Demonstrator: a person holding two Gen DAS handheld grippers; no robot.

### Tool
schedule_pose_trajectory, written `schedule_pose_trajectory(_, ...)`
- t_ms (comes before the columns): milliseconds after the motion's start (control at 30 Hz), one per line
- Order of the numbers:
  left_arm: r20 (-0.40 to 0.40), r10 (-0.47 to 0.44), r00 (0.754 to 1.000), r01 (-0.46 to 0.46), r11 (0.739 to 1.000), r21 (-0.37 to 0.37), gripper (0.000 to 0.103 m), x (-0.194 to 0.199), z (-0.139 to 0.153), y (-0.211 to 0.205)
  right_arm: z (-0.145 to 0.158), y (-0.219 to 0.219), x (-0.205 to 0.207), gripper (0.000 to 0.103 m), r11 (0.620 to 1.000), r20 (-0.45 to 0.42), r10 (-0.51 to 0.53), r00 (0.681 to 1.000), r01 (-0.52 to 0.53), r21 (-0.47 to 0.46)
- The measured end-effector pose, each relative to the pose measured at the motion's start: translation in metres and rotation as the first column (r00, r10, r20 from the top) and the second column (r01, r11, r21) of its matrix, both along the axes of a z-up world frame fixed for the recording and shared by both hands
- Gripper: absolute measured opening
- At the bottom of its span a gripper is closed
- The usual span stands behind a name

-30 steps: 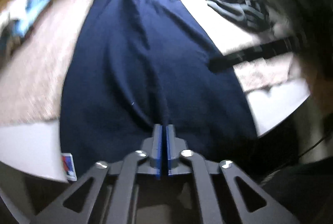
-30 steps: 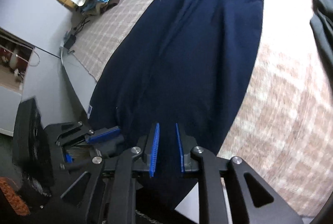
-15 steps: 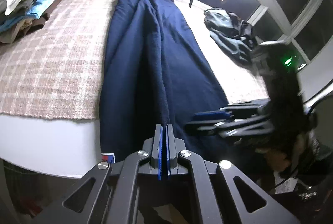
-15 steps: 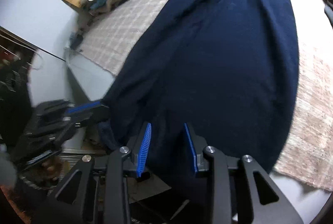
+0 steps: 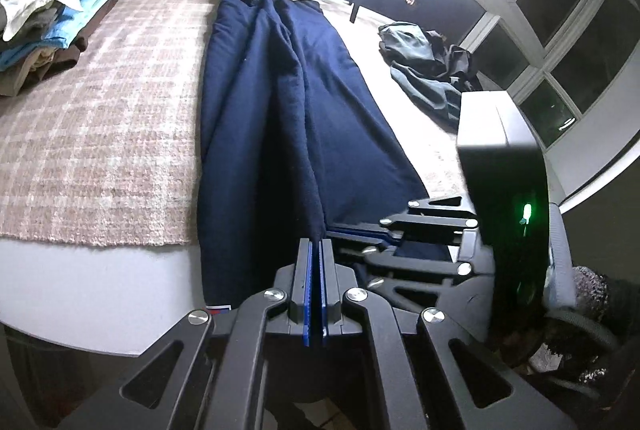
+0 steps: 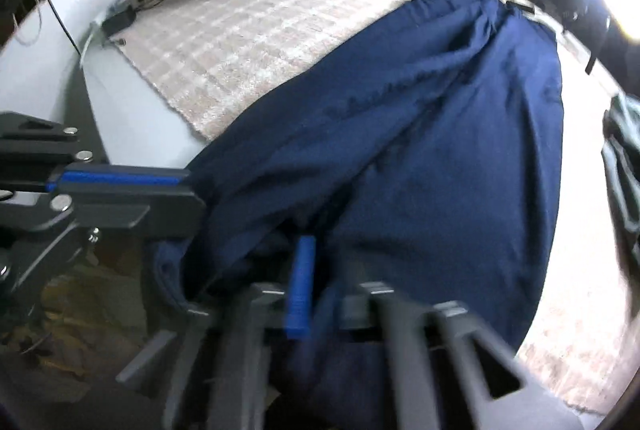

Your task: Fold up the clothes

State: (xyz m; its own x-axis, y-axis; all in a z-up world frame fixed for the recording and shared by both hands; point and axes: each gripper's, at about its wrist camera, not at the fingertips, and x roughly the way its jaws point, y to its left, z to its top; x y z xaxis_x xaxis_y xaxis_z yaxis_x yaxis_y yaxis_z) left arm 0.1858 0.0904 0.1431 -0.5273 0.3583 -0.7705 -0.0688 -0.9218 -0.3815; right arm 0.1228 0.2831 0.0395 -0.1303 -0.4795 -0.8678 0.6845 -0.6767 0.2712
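Fabric ran lengthwise from near to far: the navy garment (image 5: 280, 102) lay along the bed (image 5: 100, 118), its near end hanging over the near edge toward both tools. The left gripper (image 5: 315, 258) had its jaws pressed together on a ridge of that near hem, which rose taut from its tips. The right gripper (image 5: 360, 233) sat just right of it, side-on, at the same hem; in its own view it was blurred, with cloth bunched around one blue pad (image 6: 300, 282), so I could not tell whether it had closed (the second pad was hidden). Both tools stood about equally near the hem, so any fold would likely carry that end away along the long axis.
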Motion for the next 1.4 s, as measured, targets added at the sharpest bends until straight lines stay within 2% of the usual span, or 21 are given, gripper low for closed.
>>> schedule_pose_trajectory(300, -0.014, -0.080, 0.997, 0.080, 0.997, -0.017, 0.002, -0.002, 0.007, 0.018, 0.019, 0.055, -0.020, 0.003, 0.985, 0.148, -0.099, 0.984, 0.118, -0.126)
schedule_pose_trajectory(367, -0.007, -0.117, 0.993, 0.117, 0.993, 0.006, 0.003, -0.008, 0.001, 0.031, 0.029, 0.065, -0.023, 0.003, 0.976, 0.171, -0.106, 0.980, 0.135, -0.169)
schedule_pose_trajectory(400, 0.008, -0.136, 0.991, 0.135, 0.990, 0.030, 0.010, -0.011, -0.005, 0.038, 0.034, 0.070, -0.024, 0.003, 0.971, 0.183, -0.109, 0.977, 0.144, -0.191)
schedule_pose_trajectory(467, 0.073, -0.214, 0.974, 0.212, 0.977, 0.032, 0.023, -0.018, -0.023, 0.062, 0.044, 0.077, -0.026, 0.003, 0.960, 0.206, -0.110, 0.972, 0.157, -0.231)
schedule_pose_trajectory(500, 0.093, -0.231, 0.968, 0.233, 0.973, -0.003, 0.021, -0.018, -0.026, 0.069, 0.048, 0.076, -0.025, 0.003, 0.958, 0.208, -0.104, 0.973, 0.154, -0.241)
schedule_pose_trajectory(567, 0.069, -0.246, 0.967, 0.245, 0.969, 0.026, 0.027, -0.012, -0.020, 0.072, 0.054, 0.071, -0.022, 0.003, 0.961, 0.188, -0.093, 0.978, 0.137, -0.239)
schedule_pose_trajectory(600, 0.055, -0.251, 0.966, 0.249, 0.967, 0.045, 0.036, -0.009, -0.017, 0.072, 0.057, 0.067, -0.021, 0.003, 0.964, 0.170, -0.088, 0.982, 0.127, -0.232)
schedule_pose_trajectory(633, 0.026, -0.240, 0.970, 0.237, 0.967, 0.094, 0.043, -0.004, -0.010, 0.068, 0.057, 0.066, -0.020, 0.003, 0.966, 0.162, -0.084, 0.983, 0.120, -0.227)
schedule_pose_trajectory(667, -0.002, -0.227, 0.974, 0.225, 0.965, 0.136, 0.057, 0.000, -0.004, 0.065, 0.057, 0.067, -0.020, 0.003, 0.967, 0.171, -0.080, 0.982, 0.118, -0.226)
schedule_pose_trajectory(700, -0.030, -0.215, 0.976, 0.217, 0.967, 0.134, 0.066, 0.002, -0.001, 0.064, 0.055, 0.065, -0.021, 0.003, 0.968, 0.186, -0.073, 0.980, 0.115, -0.225)
schedule_pose_trajectory(767, -0.069, -0.197, 0.978, 0.203, 0.973, 0.106, 0.070, 0.003, 0.002, 0.066, 0.051, 0.062, -0.023, 0.003, 0.969, 0.205, -0.064, 0.977, 0.109, -0.220)
schedule_pose_trajectory(933, -0.001, -0.237, 0.972, 0.232, 0.950, 0.209, 0.068, -0.011, -0.017, 0.078, 0.040, 0.053, -0.025, 0.003, 0.973, 0.220, -0.044, 0.974, 0.091, -0.211)
schedule_pose_trajectory(1000, 0.036, -0.246, 0.969, 0.228, 0.939, 0.259, 0.049, -0.011, -0.030, 0.079, 0.034, 0.047, -0.026, 0.003, 0.974, 0.231, -0.034, 0.972, 0.084, -0.209)
schedule_pose_trajectory(1067, 0.058, -0.240, 0.969, 0.212, 0.928, 0.305, 0.038, -0.006, -0.038, 0.077, 0.029, 0.042, -0.026, 0.005, 0.977, 0.247, -0.013, 0.969, 0.065, -0.202)
schedule_pose_trajectory(1167, 0.075, -0.213, 0.974, 0.185, 0.944, 0.271, 0.019, 0.000, -0.042, 0.071, 0.023, 0.047, -0.032, 0.010, 0.974, 0.330, 0.022, 0.944, 0.054, -0.221)
schedule_pose_trajectory(1200, 0.085, -0.209, 0.974, 0.179, 0.947, 0.266, 0.017, -0.001, -0.045, 0.069, 0.025, 0.053, -0.039, 0.012, 0.969, 0.338, 0.013, 0.941, 0.071, -0.235)
schedule_pose_trajectory(1267, 0.103, -0.187, 0.977, 0.154, 0.952, 0.264, 0.017, -0.002, -0.049, 0.066, 0.034, 0.074, -0.065, 0.018, 0.960, 0.293, -0.073, 0.953, 0.146, -0.237)
schedule_pose_trajectory(1333, 0.113, -0.168, 0.979, 0.131, 0.952, 0.277, 0.017, -0.003, -0.051, 0.064, 0.037, 0.089, -0.102, 0.023, 0.960, 0.218, -0.174, 0.960, 0.215, -0.178)
schedule_pose_trajectory(1400, 0.133, -0.150, 0.980, 0.106, 0.950, 0.294, 0.036, -0.002, -0.054, 0.064, 0.032, 0.085, -0.126, 0.024, 0.967, 0.176, -0.193, 0.965, 0.217, -0.132)
